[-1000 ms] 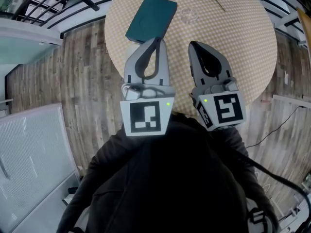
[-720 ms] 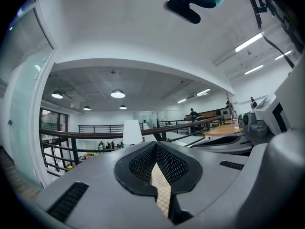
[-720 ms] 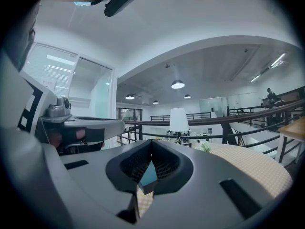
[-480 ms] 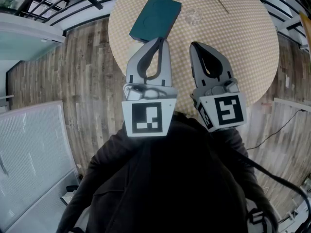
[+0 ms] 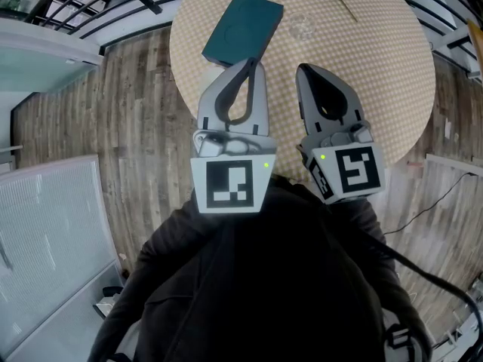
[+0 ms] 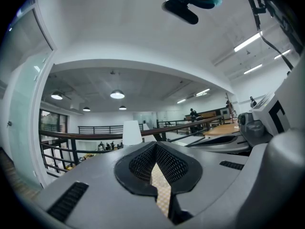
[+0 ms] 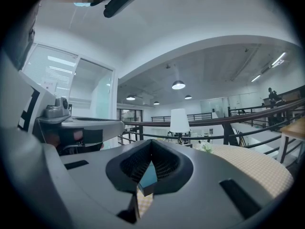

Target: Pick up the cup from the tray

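left claw (image 5: 250,64) and right claw (image 5: 303,71) point level side by side, both clenched empty, tray (image 5: 241,27) just ahead, cup (image 5: 300,26) beside it on the tabletop (image 5: 377,66).

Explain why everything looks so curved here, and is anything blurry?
Head view: sharp, but the wide lens bows the floor planks around the table. Left gripper view and right gripper view: fisheye, black corners, bent railings, glaring lamps, nothing badly blurred.
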Demonstrator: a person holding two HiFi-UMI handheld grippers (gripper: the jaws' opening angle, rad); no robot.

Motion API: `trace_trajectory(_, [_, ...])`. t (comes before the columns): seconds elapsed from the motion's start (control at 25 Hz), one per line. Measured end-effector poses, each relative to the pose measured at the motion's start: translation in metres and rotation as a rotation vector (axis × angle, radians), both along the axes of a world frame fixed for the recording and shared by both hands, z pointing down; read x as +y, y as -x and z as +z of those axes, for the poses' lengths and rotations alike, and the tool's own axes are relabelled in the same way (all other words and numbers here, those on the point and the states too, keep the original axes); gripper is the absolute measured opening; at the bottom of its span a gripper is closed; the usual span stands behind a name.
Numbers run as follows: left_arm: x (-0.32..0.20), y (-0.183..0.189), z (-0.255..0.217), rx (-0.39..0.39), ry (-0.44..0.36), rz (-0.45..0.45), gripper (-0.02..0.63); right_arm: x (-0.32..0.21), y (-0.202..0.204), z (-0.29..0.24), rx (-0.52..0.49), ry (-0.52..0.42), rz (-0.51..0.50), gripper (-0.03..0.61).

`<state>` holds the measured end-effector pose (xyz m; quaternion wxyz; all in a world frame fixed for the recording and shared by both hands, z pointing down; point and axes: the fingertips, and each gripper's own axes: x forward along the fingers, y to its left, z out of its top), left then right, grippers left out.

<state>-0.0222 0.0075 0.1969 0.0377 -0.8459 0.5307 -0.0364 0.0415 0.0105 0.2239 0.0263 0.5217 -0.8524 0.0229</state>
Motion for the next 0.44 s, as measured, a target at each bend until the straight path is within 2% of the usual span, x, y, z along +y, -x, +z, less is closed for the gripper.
trace_trajectory(0.44, [-0.0058, 0.0036, -0.0032, -0.005, -0.007, -0.013, 0.006, -0.0076, 0.0028, -0.0022, 0.002, -0.006, -0.015, 0.008])
